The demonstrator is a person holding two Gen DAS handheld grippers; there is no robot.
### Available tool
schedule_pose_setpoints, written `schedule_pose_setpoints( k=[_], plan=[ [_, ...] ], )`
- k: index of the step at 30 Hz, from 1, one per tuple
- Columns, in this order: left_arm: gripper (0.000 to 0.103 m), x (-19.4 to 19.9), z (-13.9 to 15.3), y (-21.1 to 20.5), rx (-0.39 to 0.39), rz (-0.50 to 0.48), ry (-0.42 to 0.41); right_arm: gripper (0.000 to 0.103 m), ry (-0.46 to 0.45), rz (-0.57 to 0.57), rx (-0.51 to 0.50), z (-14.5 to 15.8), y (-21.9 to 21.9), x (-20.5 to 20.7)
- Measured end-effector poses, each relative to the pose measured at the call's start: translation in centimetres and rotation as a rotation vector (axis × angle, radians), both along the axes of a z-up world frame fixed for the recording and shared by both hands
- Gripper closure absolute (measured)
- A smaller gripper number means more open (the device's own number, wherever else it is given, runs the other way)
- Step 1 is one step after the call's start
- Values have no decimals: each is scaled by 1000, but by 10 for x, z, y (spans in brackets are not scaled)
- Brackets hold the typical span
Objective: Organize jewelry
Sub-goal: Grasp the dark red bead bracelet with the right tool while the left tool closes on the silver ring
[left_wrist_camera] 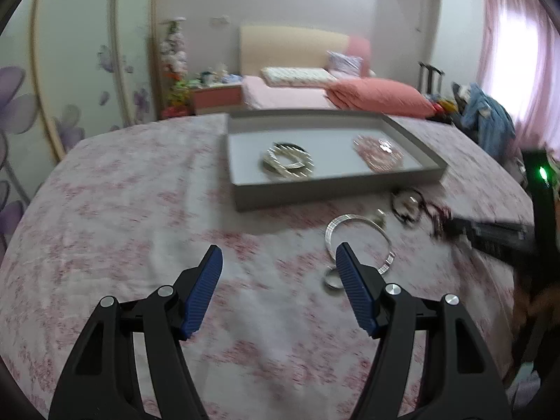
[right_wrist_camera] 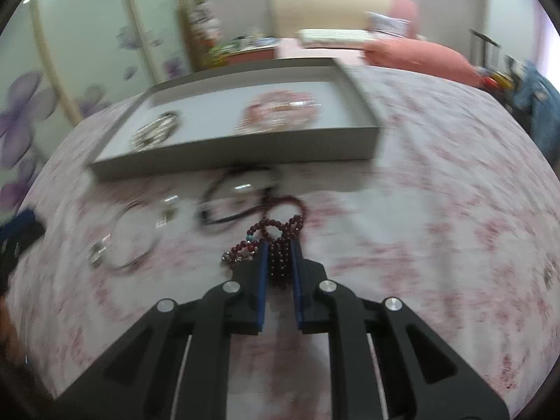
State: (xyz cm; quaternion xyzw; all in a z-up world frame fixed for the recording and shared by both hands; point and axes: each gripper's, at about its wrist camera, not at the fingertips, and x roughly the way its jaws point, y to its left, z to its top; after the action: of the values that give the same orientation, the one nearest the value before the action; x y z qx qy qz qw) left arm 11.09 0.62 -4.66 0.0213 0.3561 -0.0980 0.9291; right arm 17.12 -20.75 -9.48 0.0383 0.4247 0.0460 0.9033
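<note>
Floral bedspread (left_wrist_camera: 140, 210), tray (left_wrist_camera: 245, 196) (bracelets (left_wrist_camera: 287, 162) inside)

A desk (left_wrist_camera: 140, 210) covered with a pink-and-white flowered cloth (right_wrist_camera: 437, 192) carries everything. A shallow grey tray (left_wrist_camera: 245, 196) sits on it toward the far side. On the cloth in front of the tray lie a silver bangle (left_wrist_camera: 350, 222), a small ring (left_wrist_camera: 330, 280) just beside it, a black cord loop (left_wrist_camera: 406, 206) with a pale pendant, and a dark red bead string (right_wrist_camera: 276, 227), part of which lies between closed jaws. The bangle and cord loop lie near each other.
</note>
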Motion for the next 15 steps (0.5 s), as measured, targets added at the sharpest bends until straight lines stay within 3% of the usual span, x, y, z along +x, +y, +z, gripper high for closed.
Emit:
schedule_pose_setpoints(
  k=[4,11,15],
  plan=[
    [39,3,-11,-19,21,-68,60,90,-7,-16,-6,-1,-9,0],
    [61,17,-34,-39,65,-102,162,90,-3,-2,6,-1,-6,2],
    [64,20,-34,-45,76,-105,168,90,-3,-1,13,-3,-6,2]
  ],
)
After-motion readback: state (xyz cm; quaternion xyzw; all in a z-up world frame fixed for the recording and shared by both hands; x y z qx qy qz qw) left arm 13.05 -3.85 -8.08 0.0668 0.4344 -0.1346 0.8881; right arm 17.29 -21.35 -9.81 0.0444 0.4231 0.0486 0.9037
